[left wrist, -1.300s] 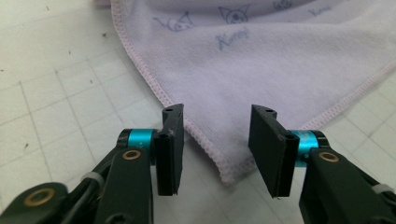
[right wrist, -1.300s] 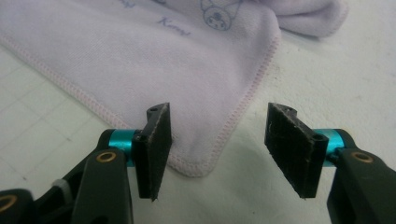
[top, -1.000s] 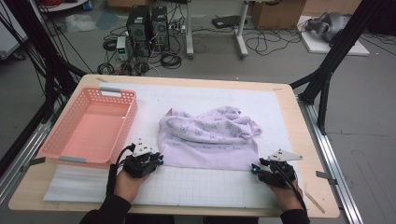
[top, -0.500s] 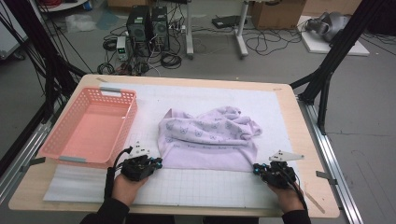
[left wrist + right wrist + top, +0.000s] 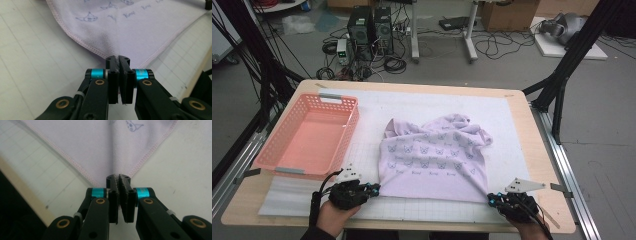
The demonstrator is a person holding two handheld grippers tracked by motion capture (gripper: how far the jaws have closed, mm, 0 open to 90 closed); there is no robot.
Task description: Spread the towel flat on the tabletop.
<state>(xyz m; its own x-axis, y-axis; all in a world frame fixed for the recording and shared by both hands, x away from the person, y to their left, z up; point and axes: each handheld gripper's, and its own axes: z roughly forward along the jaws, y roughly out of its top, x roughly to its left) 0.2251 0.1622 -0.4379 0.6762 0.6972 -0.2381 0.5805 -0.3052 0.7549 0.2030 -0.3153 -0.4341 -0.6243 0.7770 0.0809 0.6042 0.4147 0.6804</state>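
A pink basket (image 5: 307, 137) sits at the left of the tabletop (image 5: 532, 150). Just below its near corner, the left tool (image 5: 374, 188) is clamped on the near left corner of the lilac printed towel (image 5: 437, 160), which lies on the white mat (image 5: 412, 105) at the middle. At the near right, the right tool (image 5: 491, 199) pinches the towel's other near corner, its jaws closed on the hem.
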